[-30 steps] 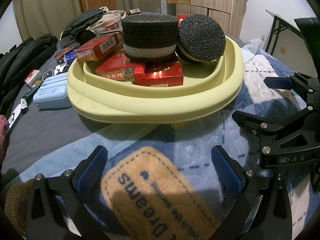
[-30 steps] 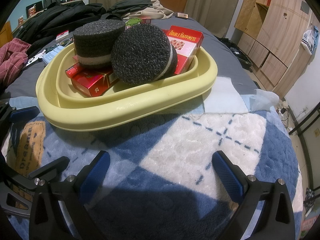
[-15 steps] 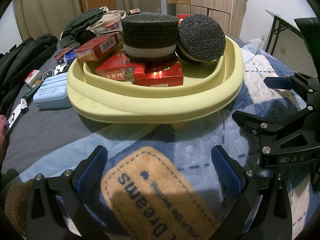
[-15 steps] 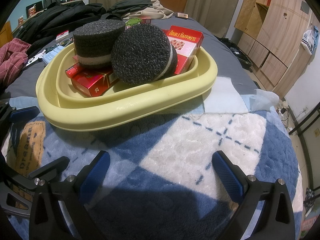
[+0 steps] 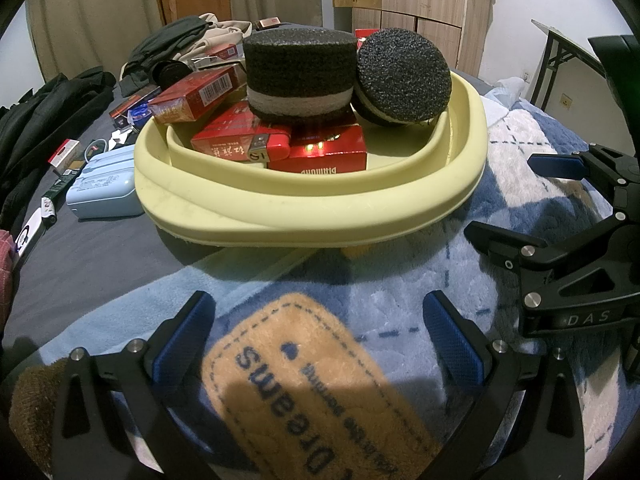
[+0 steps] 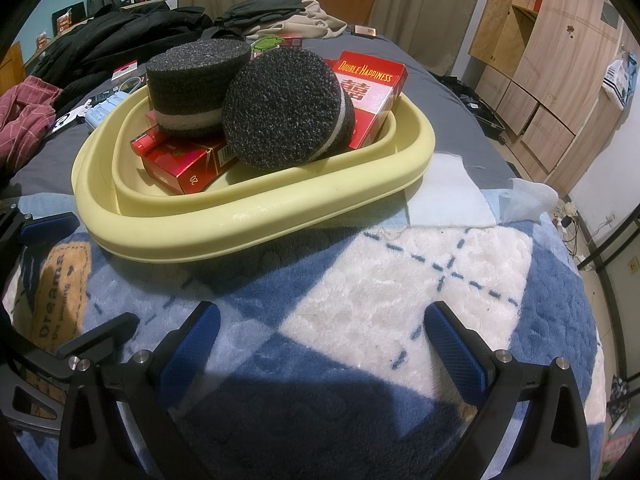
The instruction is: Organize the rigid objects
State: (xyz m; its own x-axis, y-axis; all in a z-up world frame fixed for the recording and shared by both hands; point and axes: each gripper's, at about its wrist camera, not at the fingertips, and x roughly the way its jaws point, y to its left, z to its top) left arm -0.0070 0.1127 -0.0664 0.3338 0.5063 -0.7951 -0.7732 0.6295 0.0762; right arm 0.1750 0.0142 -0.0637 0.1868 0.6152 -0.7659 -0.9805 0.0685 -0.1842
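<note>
Both my grippers hang low over the plush blue-and-white blanket (image 6: 400,292), my left gripper (image 5: 320,336) and my right gripper (image 6: 320,344) each spread wide with nothing between the blue pads. Just ahead sits the pale yellow basin (image 5: 320,208), part on the blanket and part on the grey sheet, and it is already piled: red cigarette packs (image 5: 320,152) at the bottom with a red lighter (image 5: 268,146) across one, one black foam disc (image 5: 300,76) flat on top, a second foam disc (image 6: 288,112) tipped on edge against the Double Happiness carton (image 6: 368,96). That leaning disc is my worry — a nudge to the rim or the soft bedding under it could, I judge, roll it out or topple the stack. The pack (image 5: 192,96) overhanging the far-left rim looks just as ready to slide. Beyond the basin, loose things lie on the sheet: a light blue case (image 5: 102,184), small packets, then heaped dark clothes (image 6: 120,36) that would crowd any reach there.
</note>
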